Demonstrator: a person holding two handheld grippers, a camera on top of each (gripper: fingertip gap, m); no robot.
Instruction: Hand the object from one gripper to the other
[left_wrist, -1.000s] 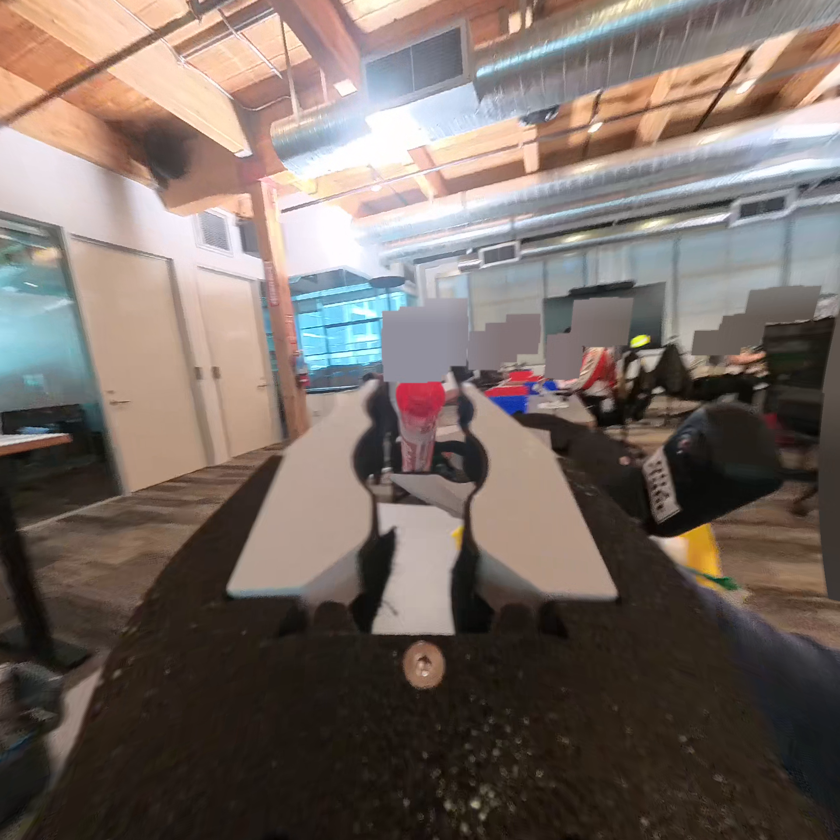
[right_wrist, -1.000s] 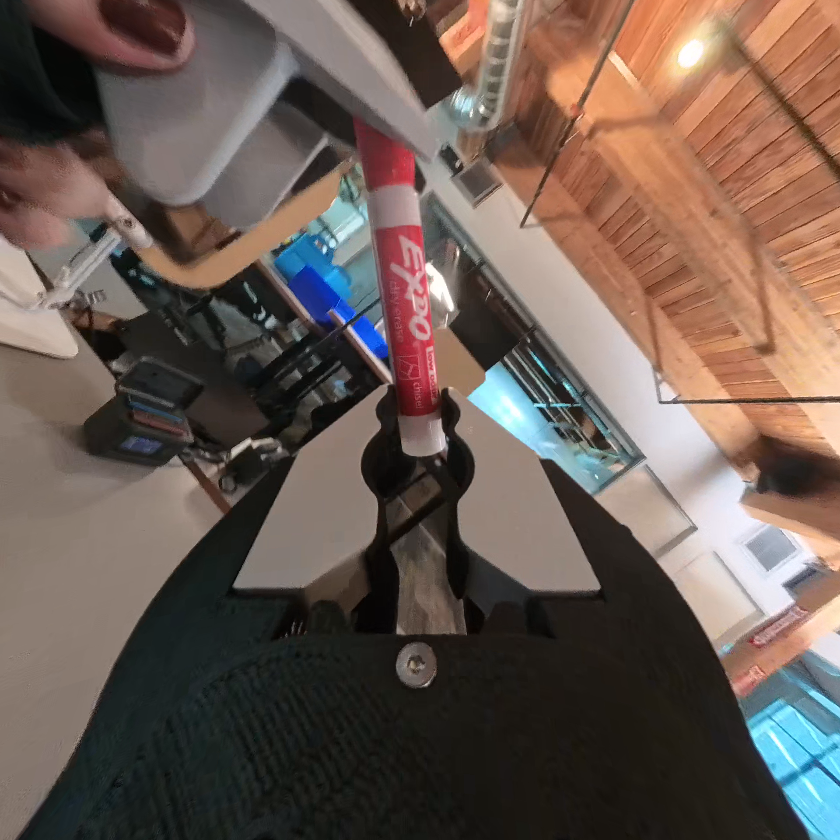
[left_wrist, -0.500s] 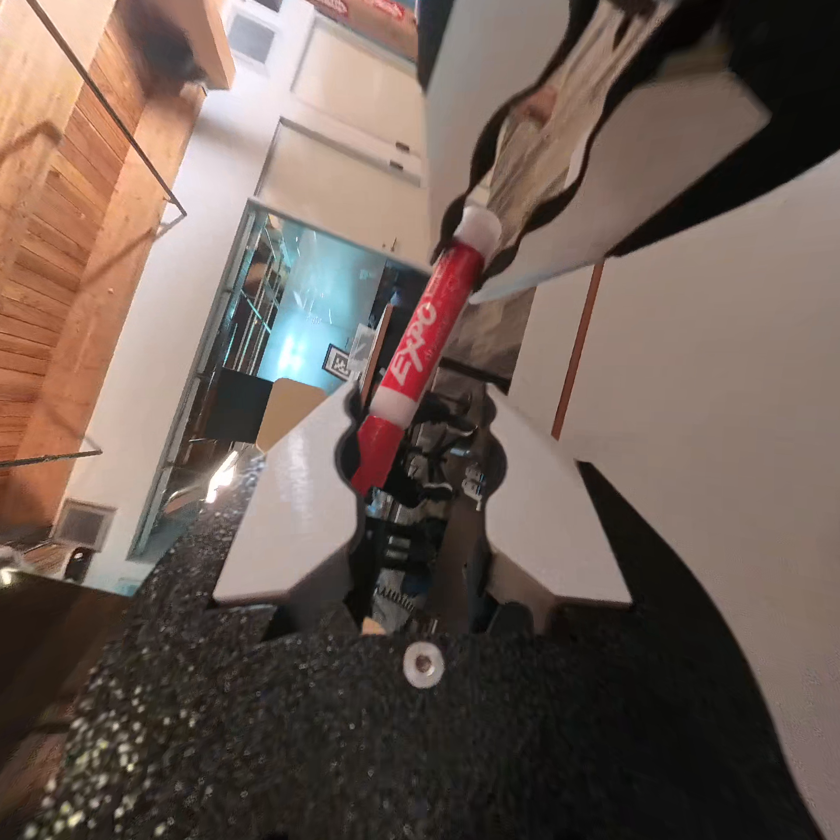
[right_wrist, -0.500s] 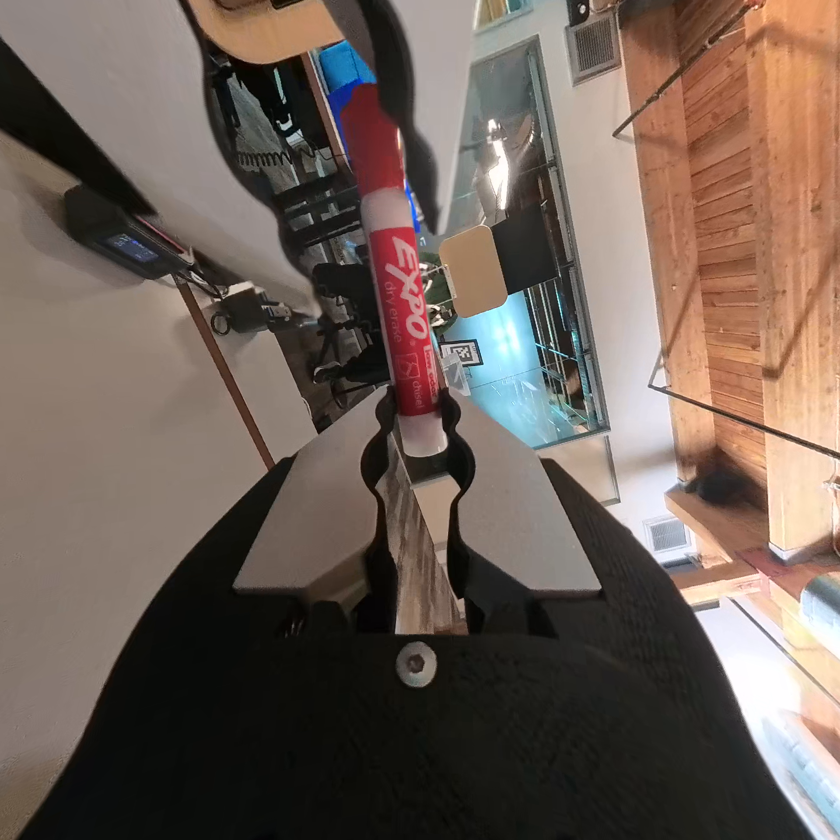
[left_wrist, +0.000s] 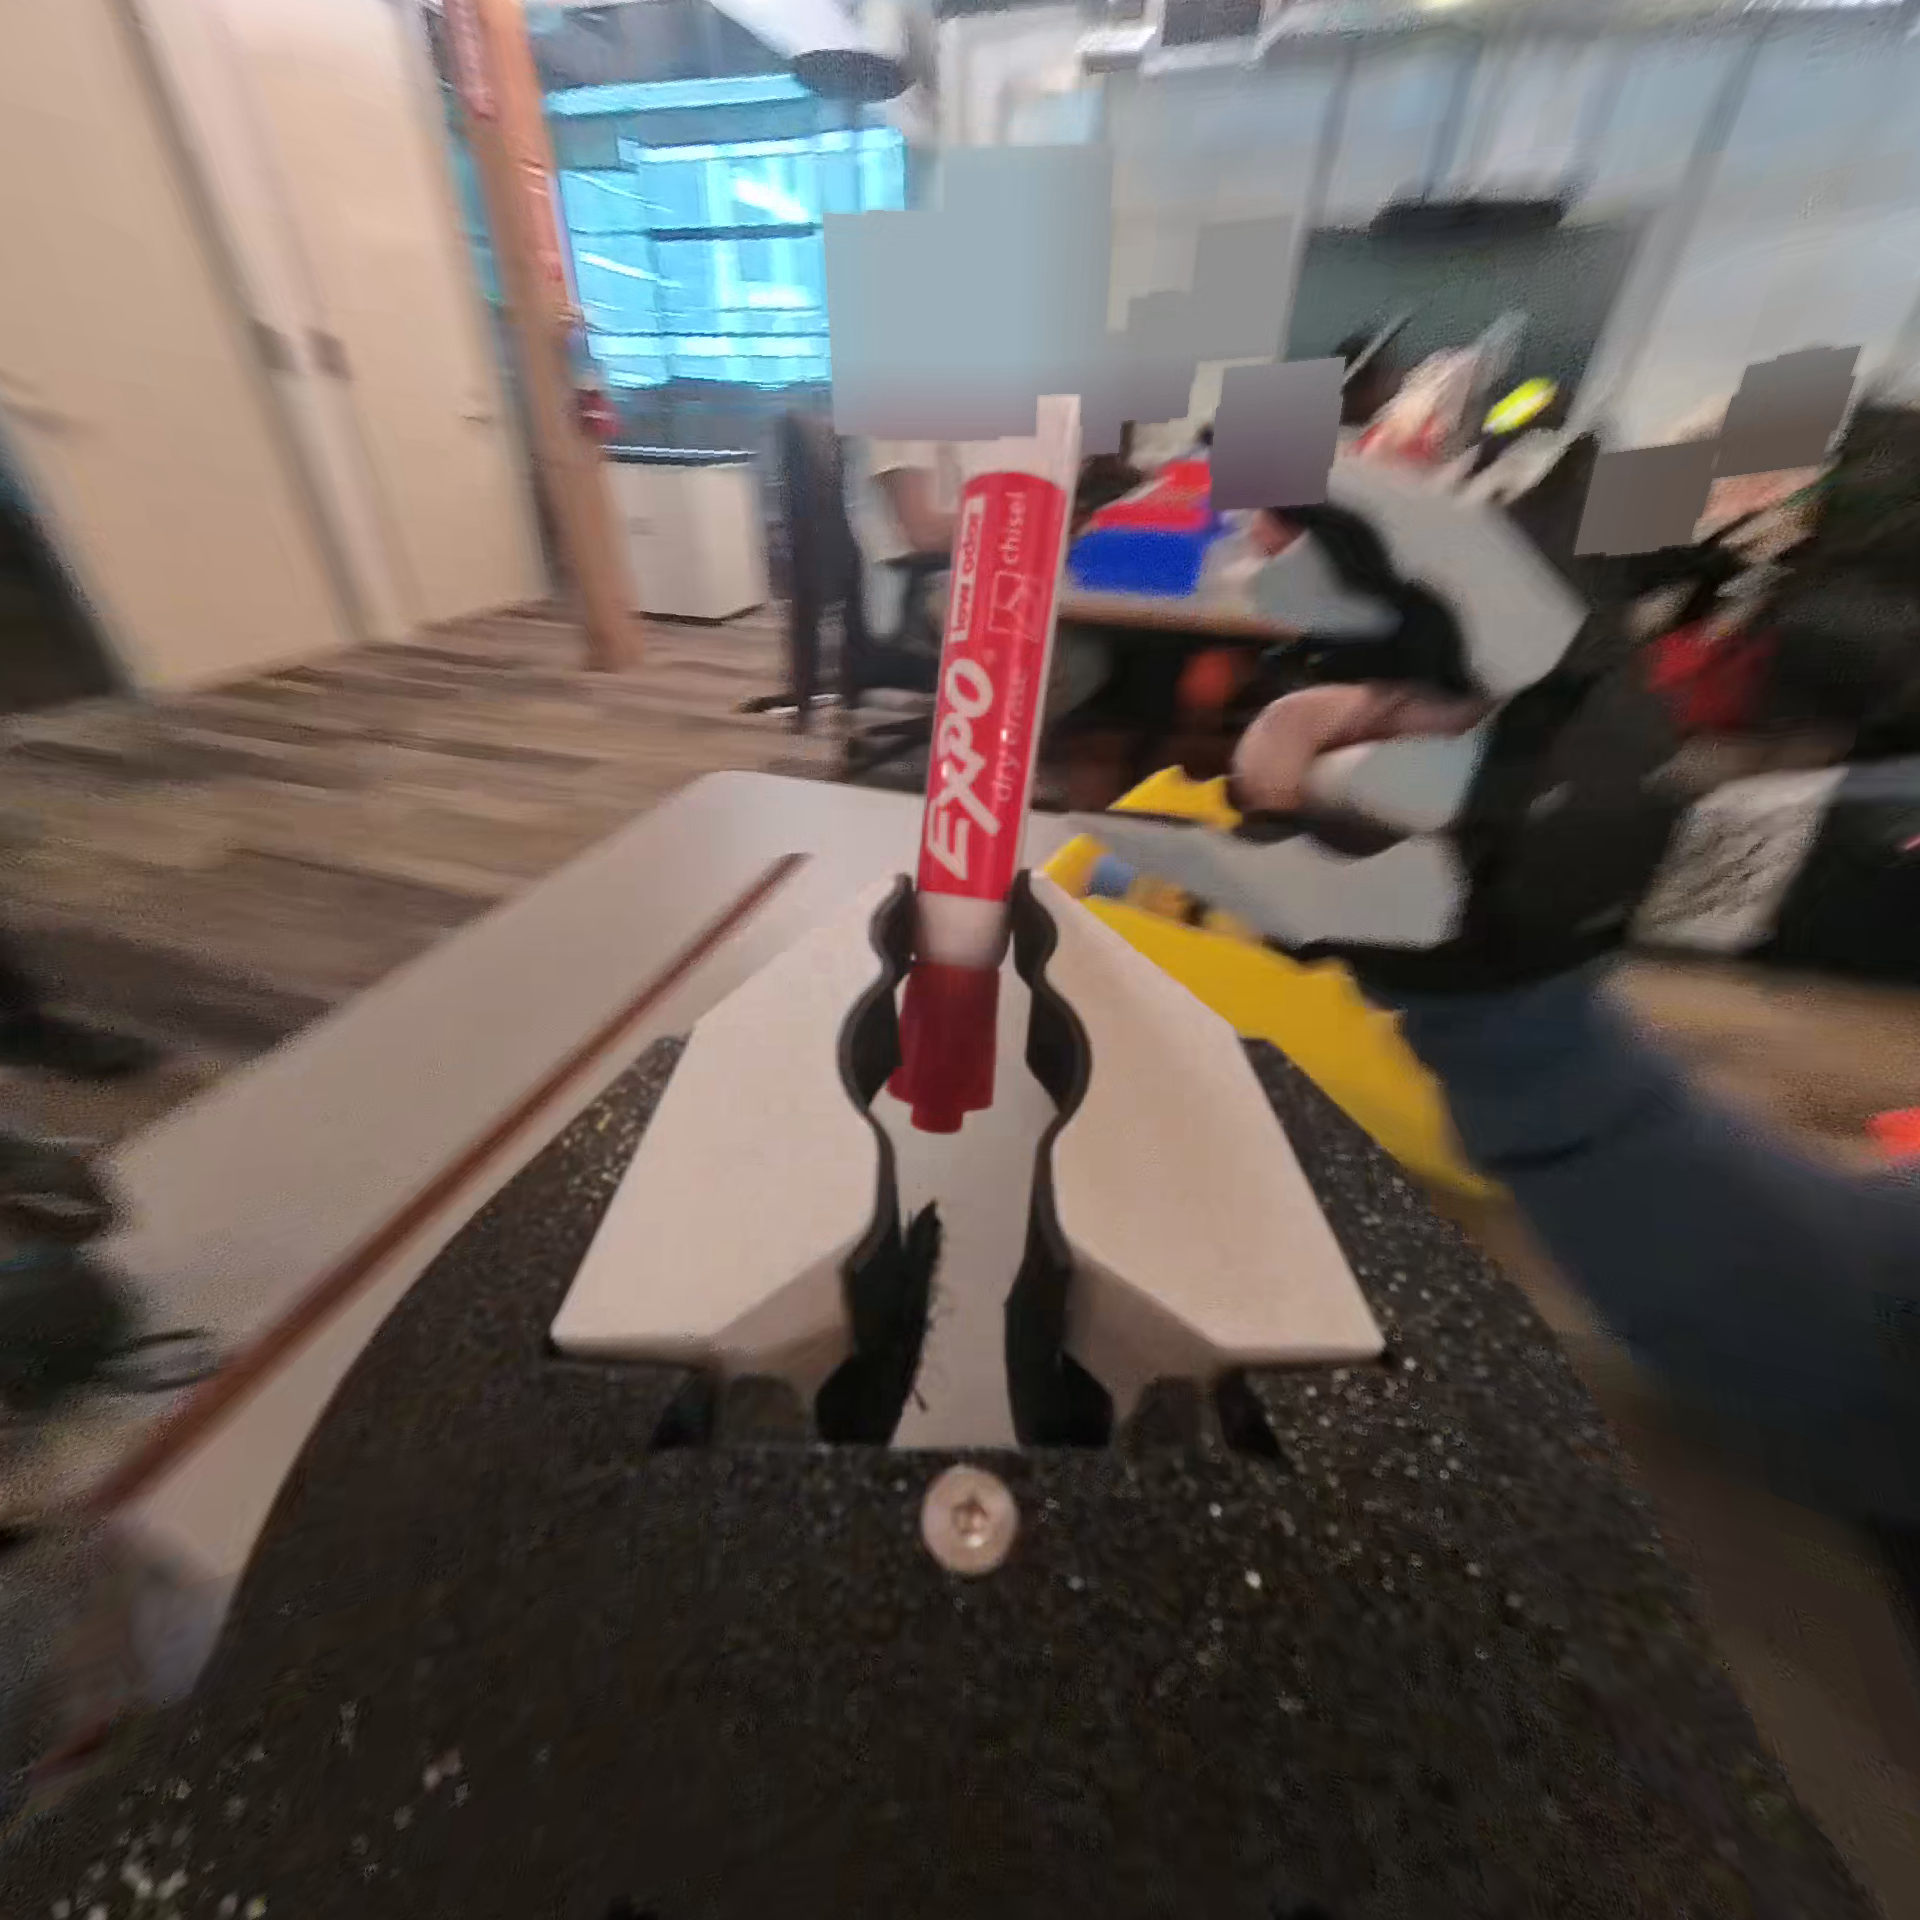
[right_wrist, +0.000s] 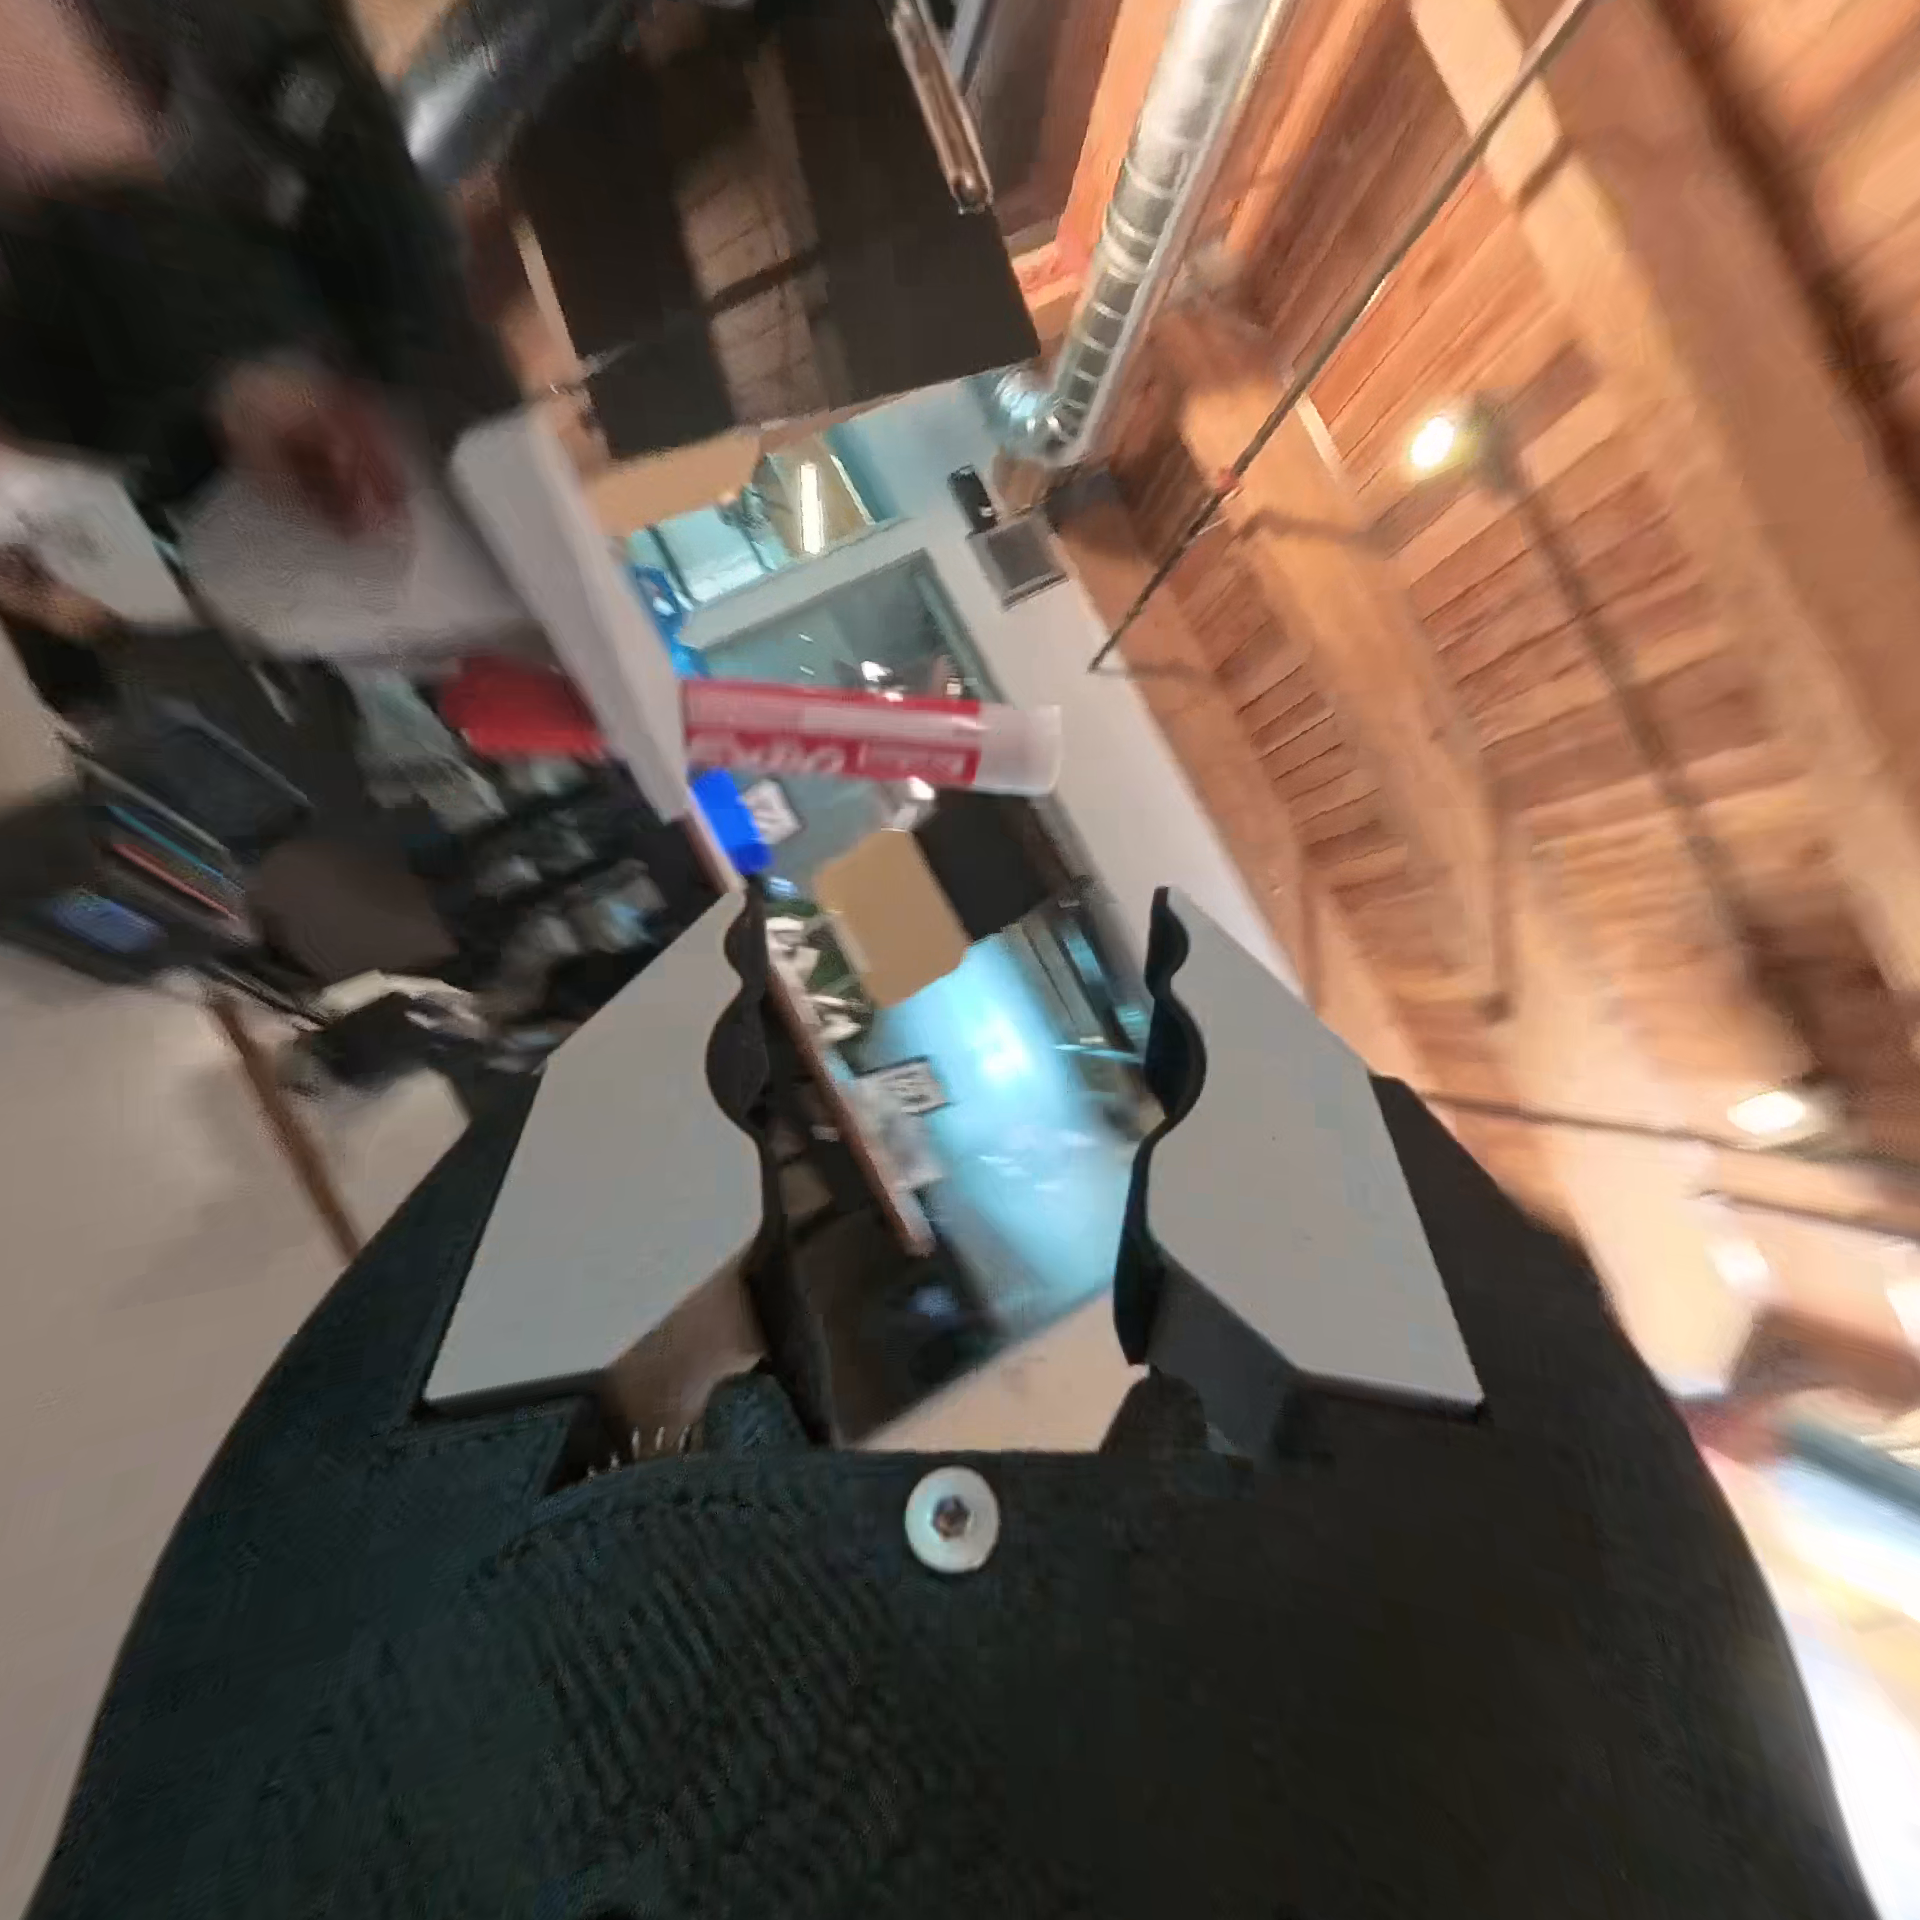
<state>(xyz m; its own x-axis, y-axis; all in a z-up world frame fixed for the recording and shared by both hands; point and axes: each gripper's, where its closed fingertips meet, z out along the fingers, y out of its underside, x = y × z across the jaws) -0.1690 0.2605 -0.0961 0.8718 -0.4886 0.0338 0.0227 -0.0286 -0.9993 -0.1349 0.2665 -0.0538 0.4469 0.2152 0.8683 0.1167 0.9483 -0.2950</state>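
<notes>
A red dry-erase marker (left_wrist: 987, 727) stands upright between the tips of my left gripper (left_wrist: 964, 914), which is shut on it near its cap end; the white tail points up. My right gripper (right_wrist: 951, 935) is open and empty, tilted towards the ceiling. In the right wrist view the marker (right_wrist: 883, 743) lies sideways, held by the left gripper's grey finger (right_wrist: 582, 623), up and to the left of my right fingertips and apart from them. The right gripper also shows blurred in the left wrist view (left_wrist: 1455, 644), off to the right of the marker.
A light table (left_wrist: 436, 1039) with a thin brown groove lies below the left gripper. A yellow container (left_wrist: 1278, 997) sits on it to the right. A dark sleeve (left_wrist: 1714, 1299) crosses the lower right. Desks, chairs and people fill the far room. Wooden ceiling and ducts (right_wrist: 1122, 260) are overhead.
The right gripper has opened and let go of the marker, then drawn away. The left gripper has closed on the marker's cap end and swung level, holding it upright.
</notes>
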